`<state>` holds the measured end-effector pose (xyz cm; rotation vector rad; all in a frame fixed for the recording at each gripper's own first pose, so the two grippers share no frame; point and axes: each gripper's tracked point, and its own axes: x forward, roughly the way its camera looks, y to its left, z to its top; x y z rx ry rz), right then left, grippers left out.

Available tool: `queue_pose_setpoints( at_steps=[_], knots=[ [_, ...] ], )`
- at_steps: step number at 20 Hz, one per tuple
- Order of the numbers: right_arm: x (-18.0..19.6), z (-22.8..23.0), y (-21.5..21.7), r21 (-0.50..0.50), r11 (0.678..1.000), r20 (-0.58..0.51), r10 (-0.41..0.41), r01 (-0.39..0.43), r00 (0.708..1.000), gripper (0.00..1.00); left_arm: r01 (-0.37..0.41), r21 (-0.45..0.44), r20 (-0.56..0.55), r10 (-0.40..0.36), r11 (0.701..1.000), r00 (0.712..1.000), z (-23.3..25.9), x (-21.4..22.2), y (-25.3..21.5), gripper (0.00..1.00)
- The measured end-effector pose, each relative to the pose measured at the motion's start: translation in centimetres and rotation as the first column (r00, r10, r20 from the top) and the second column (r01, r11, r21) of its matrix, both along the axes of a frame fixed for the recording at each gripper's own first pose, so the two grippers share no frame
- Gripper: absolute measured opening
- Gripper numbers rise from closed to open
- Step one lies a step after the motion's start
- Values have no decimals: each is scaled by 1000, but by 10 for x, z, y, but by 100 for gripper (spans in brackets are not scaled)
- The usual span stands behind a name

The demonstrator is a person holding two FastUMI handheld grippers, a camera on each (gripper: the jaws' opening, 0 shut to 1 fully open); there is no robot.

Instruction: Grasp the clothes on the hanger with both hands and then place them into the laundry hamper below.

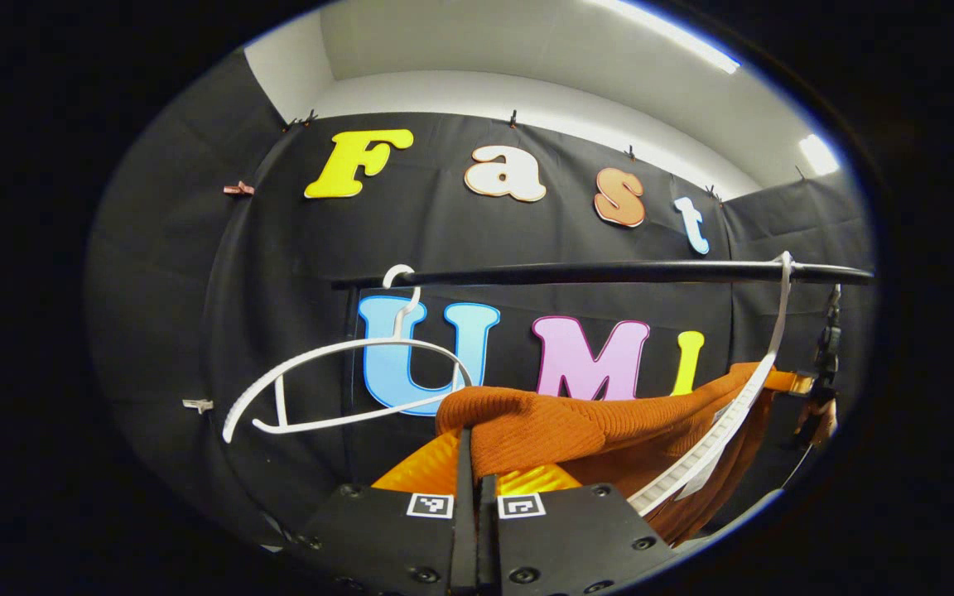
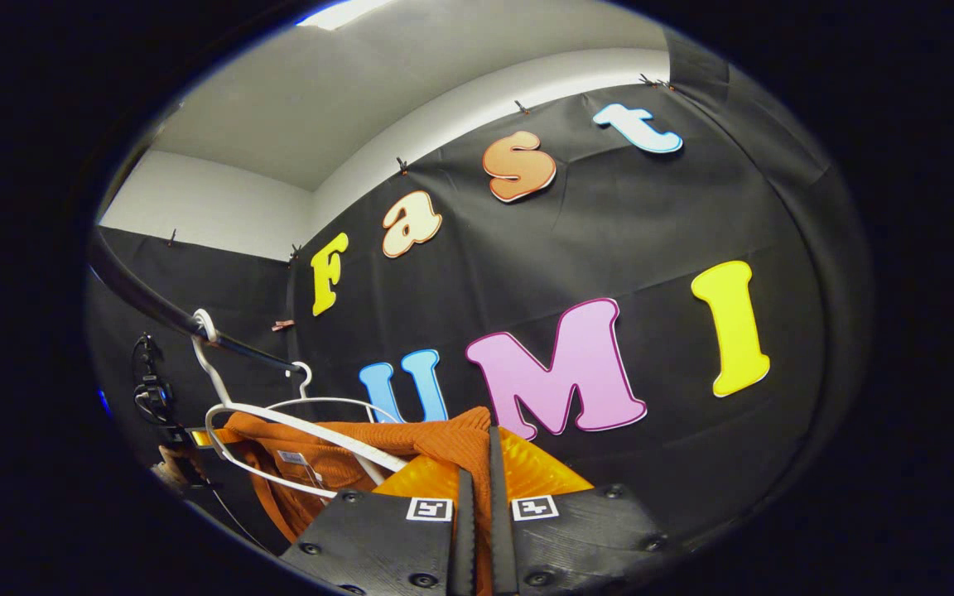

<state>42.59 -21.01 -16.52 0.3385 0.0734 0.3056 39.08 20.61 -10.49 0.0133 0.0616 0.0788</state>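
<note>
An orange knit sweater (image 1: 585,430) still hangs around a white hanger (image 1: 746,397) hooked over the black rail (image 1: 609,271). In the left gripper view my left gripper (image 1: 475,454) is shut on a bunched fold of the sweater's edge, low in the middle. The right gripper view shows the same sweater (image 2: 436,439) with the white hanger (image 2: 303,430) crossing its neck. My right gripper (image 2: 481,454) is shut on the knit, which shows between its fingers. The far gripper and a hand (image 1: 816,406) appear at the sweater's other end.
A second white hanger (image 1: 336,385), with nothing on it, hangs from the rail's left end and sits tilted. That bare hanger (image 2: 320,401) is behind the sweater in the right gripper view. The rail (image 2: 171,310) runs close above both grippers.
</note>
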Motion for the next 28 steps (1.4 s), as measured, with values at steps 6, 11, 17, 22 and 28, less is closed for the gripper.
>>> queue_pose_setpoints(
  at_steps=[6,11,17,22,28],
  knots=[
    [-2,-44,5,128,992,-110,29,-15,994,12,23,-189,-147,-52,982,988,-63,-16,8,5],
    [-16,-111,7,66,998,-256,1,16,967,12,-79,-254,-240,16,964,971,-114,-39,7,5],
    [-53,-152,17,61,997,-377,-27,54,926,12,-158,-261,-337,64,952,939,-149,-70,-3,5],
    [-89,-171,43,60,998,-454,13,15,891,12,-184,-306,-378,58,934,924,-166,-97,-17,5],
    [-132,-184,76,95,995,-513,59,-12,856,12,-176,-366,-446,-6,914,895,-195,-125,-67,6]
  ],
)
